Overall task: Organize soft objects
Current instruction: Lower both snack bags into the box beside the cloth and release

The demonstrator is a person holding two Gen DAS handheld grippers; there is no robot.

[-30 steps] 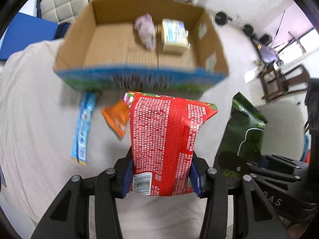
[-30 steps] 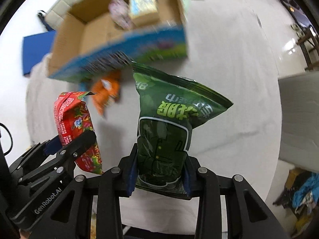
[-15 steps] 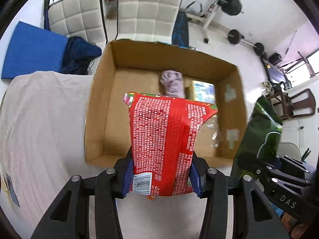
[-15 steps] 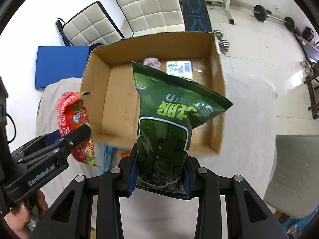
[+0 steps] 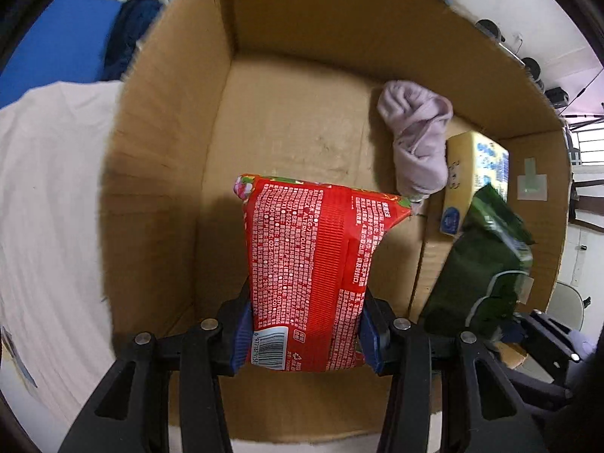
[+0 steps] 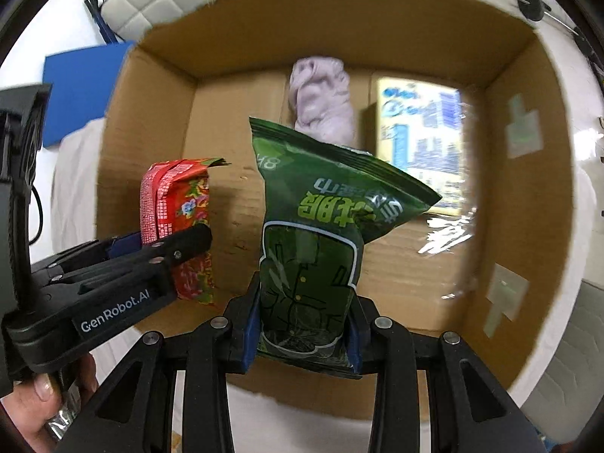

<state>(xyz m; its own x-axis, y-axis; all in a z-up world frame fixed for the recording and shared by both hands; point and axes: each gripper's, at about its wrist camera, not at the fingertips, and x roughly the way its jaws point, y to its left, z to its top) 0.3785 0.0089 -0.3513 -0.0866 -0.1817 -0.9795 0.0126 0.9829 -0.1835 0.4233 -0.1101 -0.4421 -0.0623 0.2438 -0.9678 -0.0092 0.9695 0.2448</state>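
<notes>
The left gripper (image 5: 305,336) is clamped on the lower end of a red snack packet (image 5: 317,264), its blue-padded jaws narrowed to the packet's width and pressing both sides. Beside it, the right gripper (image 6: 302,336) pinches the bottom of a green snack bag (image 6: 321,241) the same way — jaws closed against the bag, not wider than it.

Both packets hang inside the mouth of a large cardboard box (image 6: 158,113), above its floor, held upright by their bottom seams with their tops pointing toward the far wall. That grip near one end looks chosen so each soft bag can be lowered in and let go without the fingers getting trapped under it. The red packet sits to the left, over bare cardboard; the green bag is to the right, near the items already stored.

At the back of the box lie a rolled pale purple cloth (image 5: 415,139) and, just beside it on the right, a yellow and blue tissue pack (image 6: 422,143). The box rests on a surface covered with a white cloth (image 5: 49,188).

Judging from this, release into the box comes next.
</notes>
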